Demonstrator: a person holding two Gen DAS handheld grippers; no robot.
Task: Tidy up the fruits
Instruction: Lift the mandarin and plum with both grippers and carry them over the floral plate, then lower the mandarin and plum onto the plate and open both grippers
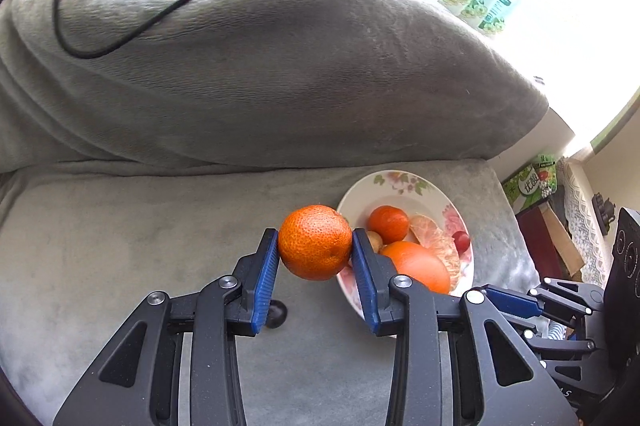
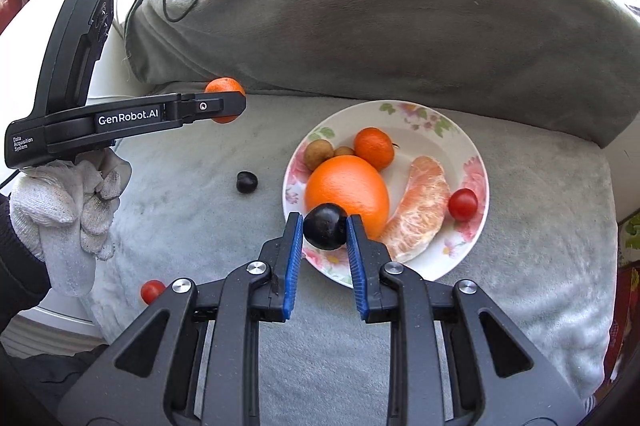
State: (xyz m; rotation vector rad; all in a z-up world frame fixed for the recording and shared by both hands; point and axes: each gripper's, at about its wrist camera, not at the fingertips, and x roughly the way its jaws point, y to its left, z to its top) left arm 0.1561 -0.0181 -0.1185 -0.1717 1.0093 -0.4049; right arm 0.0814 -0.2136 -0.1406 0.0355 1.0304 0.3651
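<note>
My left gripper [image 1: 315, 243] is shut on a tangerine [image 1: 315, 241], held above the grey cushion just left of the floral plate [image 1: 400, 182]. The right wrist view shows that tangerine [image 2: 222, 87] from the side in the left gripper [image 2: 230, 104]. My right gripper [image 2: 325, 224] is shut on a dark plum [image 2: 325, 226] over the near rim of the plate [image 2: 472, 146]. On the plate lie a large orange [image 2: 344, 186], a small tangerine [image 2: 374, 147], a peeled citrus segment [image 2: 420, 210], a cherry tomato [image 2: 463, 204] and two small brown fruits [image 2: 318, 152].
Another dark plum [image 2: 246, 182] and a cherry tomato [image 2: 152, 291] lie loose on the cushion left of the plate. A grey padded backrest [image 2: 380, 18] rises behind, with cables [image 1: 120, 38] draped over it. A gloved hand [image 2: 68, 210] holds the left gripper. Boxes [image 1: 532, 182] stand right.
</note>
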